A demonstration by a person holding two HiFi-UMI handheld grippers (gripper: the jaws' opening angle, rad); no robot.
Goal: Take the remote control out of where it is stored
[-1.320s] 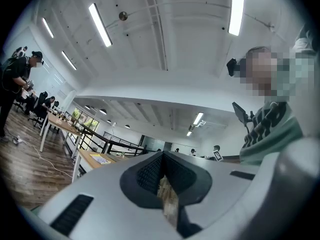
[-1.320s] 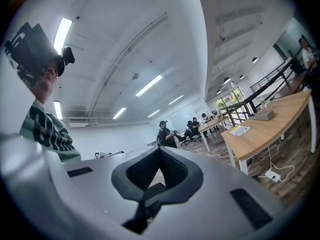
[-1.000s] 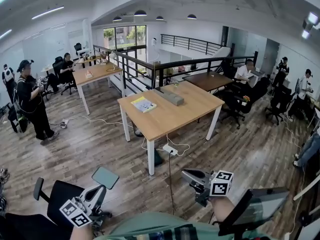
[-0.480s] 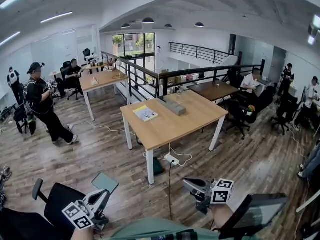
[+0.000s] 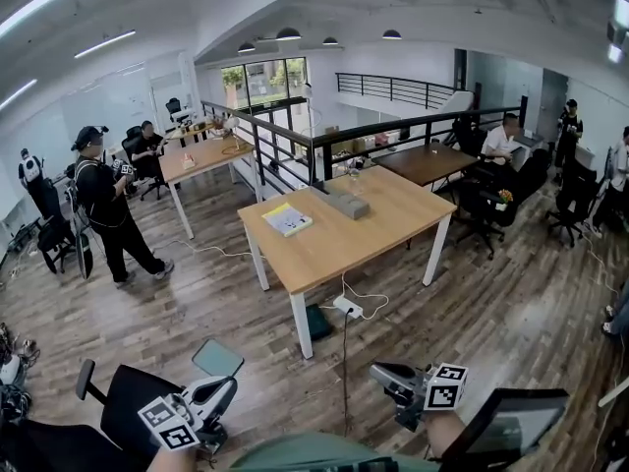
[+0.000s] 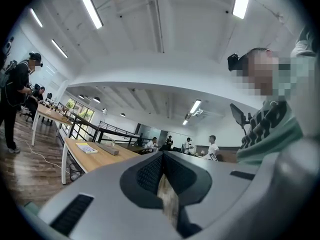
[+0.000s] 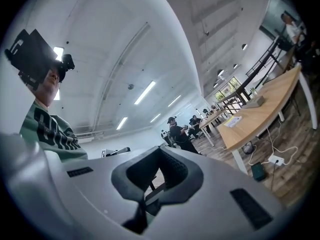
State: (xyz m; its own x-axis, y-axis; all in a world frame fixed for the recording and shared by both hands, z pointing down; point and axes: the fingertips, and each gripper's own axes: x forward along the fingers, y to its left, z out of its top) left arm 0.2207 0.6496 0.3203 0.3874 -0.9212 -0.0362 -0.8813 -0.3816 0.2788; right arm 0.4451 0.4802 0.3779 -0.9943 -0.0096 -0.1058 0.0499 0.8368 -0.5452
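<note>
Item 1. Left gripper (image 5: 225, 388): low at the left of the head view, over the wooden floor (image 5: 197, 293). Jaws narrow, tips together, nothing between them.

Item 2. Right gripper (image 5: 377, 371): low at the right, over the same floor. Jaws closed tip to tip, empty. Both grippers are well apart from the table.

Item 3. Table (image 5: 393, 219): light wood top, white legs, mid-room.

Item 4. Yellow book (image 5: 288, 218): flat on the table, near its left corner.

Item 5. Long grey box (image 5: 346, 202): on the table by the far corner, near the book but not touching it.

Item 6. Remote control: cannot be made out in any view, so its place cannot be told.

Item 7. White power strip (image 5: 347, 306): on the floor by the table's near corner, with cables attached.

Item 8. Black office chair (image 5: 128, 401): just beside the left gripper.

Item 9. Person in black (image 5: 108, 209): standing at left.
</note>
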